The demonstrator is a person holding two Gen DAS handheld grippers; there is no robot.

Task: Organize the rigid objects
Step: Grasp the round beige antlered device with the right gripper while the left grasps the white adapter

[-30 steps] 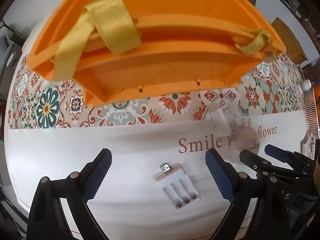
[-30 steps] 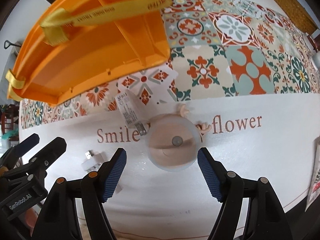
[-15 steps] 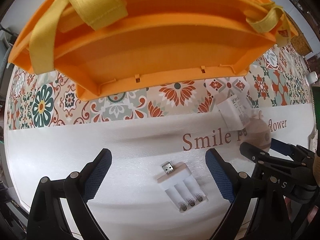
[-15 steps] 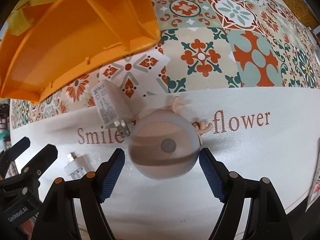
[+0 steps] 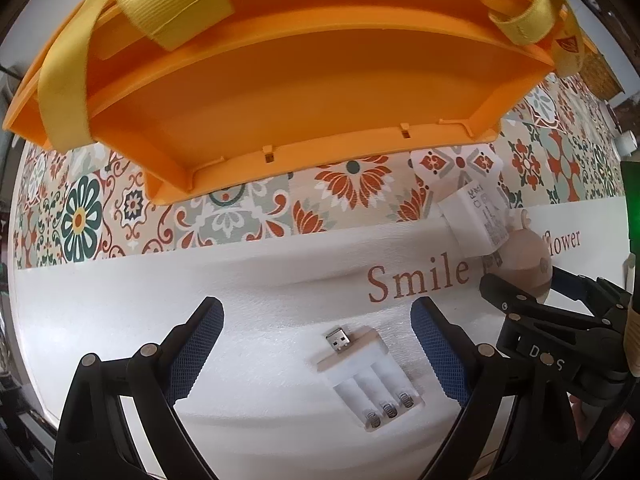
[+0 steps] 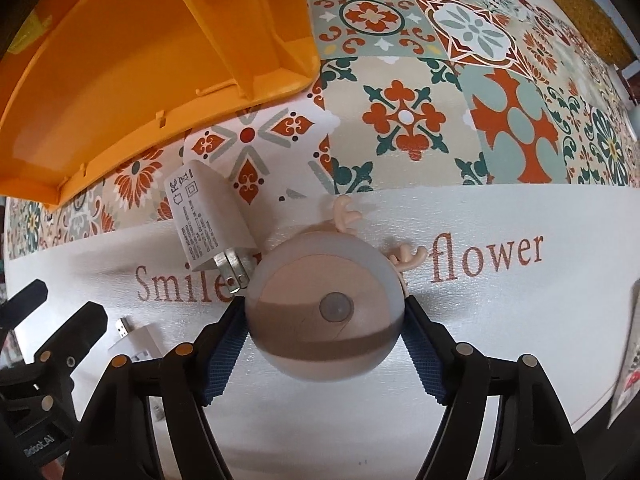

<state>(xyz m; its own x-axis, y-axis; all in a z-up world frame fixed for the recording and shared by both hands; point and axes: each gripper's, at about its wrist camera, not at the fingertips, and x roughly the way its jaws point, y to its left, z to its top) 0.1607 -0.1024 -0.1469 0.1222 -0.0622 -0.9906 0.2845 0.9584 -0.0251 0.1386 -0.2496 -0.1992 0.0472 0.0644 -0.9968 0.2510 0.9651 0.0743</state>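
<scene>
Change: both grippers have come down toward the worktop (image 5: 120,304); the right gripper (image 6: 324,344) now has the round deer-antlered gadget (image 6: 324,312) between its blue pads, where a second ago the gadget lay ahead of them.
Round gadget: on the white strip of the worktop, over the printed words, its plug-side neighbour the white wall charger (image 6: 208,216) touching or almost touching it at the prongs.
Right jaws: just narrowed a little, flanking the gadget closely; whether the pads press yet I cannot tell.
Battery holder (image 5: 360,372): white, with a USB plug, lying flat between the fingers of the left gripper (image 5: 316,348).
Left jaws: released, wide, well clear of the holder on both sides.
Orange bin (image 5: 304,80): empty, just beyond on the patterned cloth.
Meaning: both picks look set up; closing comes next, then the bin.
</scene>
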